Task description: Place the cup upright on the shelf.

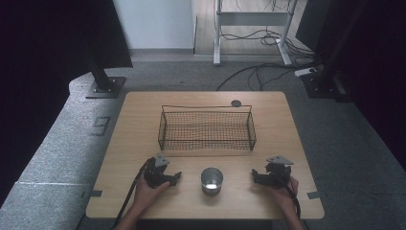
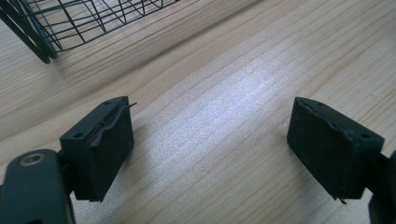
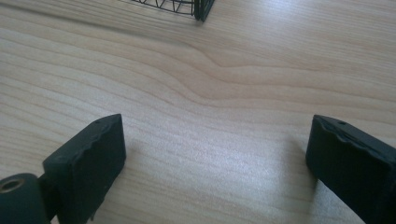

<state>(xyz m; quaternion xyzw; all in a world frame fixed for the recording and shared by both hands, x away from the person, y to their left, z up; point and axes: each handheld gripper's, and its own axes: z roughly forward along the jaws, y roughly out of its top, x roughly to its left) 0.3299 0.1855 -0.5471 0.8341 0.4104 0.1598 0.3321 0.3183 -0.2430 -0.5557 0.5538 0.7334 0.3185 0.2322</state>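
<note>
The metal cup (image 1: 211, 179) stands upright on the table (image 1: 143, 110), just in front of the empty wire basket (image 1: 207, 130), untouched. The left gripper (image 1: 176, 177) and right gripper (image 1: 254, 175) flank the cup, jaws spread wide, holding nothing. Grasping and moving the cup both remain, I judge.

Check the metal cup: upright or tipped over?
Upright. In the high view the cup stands on the table between the two grippers, its round rim facing up and its inside bottom visible. Neither gripper touches it.
</note>
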